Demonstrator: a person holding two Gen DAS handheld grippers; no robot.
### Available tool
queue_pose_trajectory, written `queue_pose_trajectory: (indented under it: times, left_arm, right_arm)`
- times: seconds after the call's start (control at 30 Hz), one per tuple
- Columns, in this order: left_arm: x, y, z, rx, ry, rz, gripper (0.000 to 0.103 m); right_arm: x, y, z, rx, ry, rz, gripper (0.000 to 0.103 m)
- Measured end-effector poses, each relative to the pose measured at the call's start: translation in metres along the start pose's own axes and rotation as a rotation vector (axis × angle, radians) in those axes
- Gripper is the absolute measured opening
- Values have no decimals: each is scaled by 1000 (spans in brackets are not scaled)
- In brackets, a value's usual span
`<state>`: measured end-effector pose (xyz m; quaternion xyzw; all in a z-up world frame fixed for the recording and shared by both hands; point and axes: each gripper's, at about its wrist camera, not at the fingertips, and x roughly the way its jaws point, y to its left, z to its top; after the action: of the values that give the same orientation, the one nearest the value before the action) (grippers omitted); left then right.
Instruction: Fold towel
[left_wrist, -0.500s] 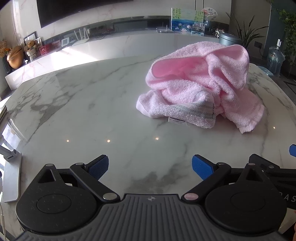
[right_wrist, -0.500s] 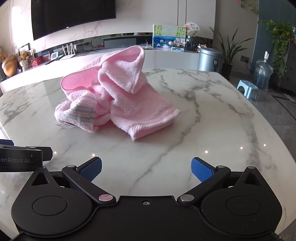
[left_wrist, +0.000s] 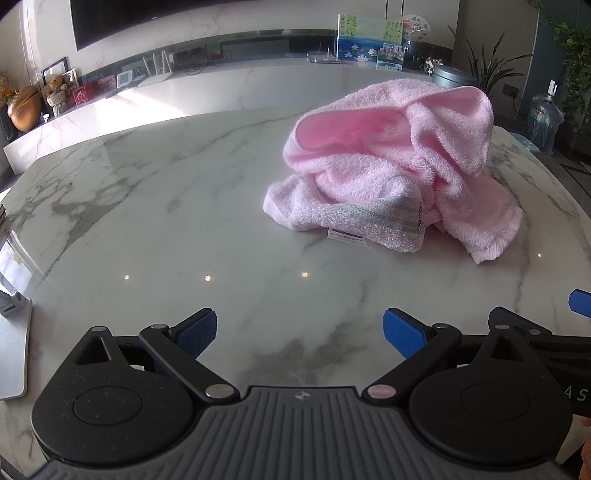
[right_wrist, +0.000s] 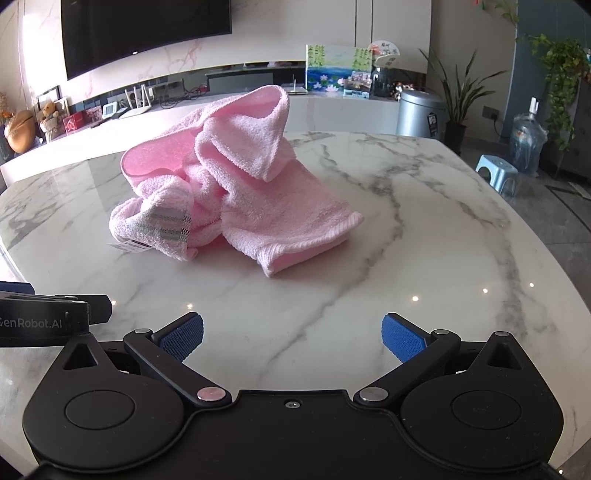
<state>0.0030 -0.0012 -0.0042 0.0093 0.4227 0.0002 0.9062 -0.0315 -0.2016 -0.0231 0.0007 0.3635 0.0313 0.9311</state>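
Observation:
A pink towel (left_wrist: 399, 173) lies crumpled in a heap on the white marble table (left_wrist: 166, 206), with a grey striped band and a white label at its near edge. In the right wrist view the same towel (right_wrist: 240, 192) sits ahead and to the left, one flat corner spread toward the right. My left gripper (left_wrist: 299, 332) is open, well short of the towel and left of it, nothing between its blue pads. My right gripper (right_wrist: 291, 334) is open too, a good way in front of the towel.
The marble table (right_wrist: 424, 229) curves away at the right edge. A metal stand (left_wrist: 13, 343) rests at the far left. Behind the table run a long low shelf with ornaments, a grey bin (right_wrist: 421, 110), plants and a blue stool (right_wrist: 496, 171). The left gripper's body (right_wrist: 44, 319) shows beside the right one.
Both grippers have edged slightly closer to the towel; it looks a little larger in both views. The towel itself has not moved and both grippers stay open.

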Motion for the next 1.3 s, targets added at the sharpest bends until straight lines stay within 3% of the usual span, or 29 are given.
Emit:
queue_pose_trajectory:
  times: [1.3]
  left_arm:
    - [3, 1, -6, 3, 22, -5, 98]
  right_arm:
    - [3, 5, -1, -1, 21, 25, 103]
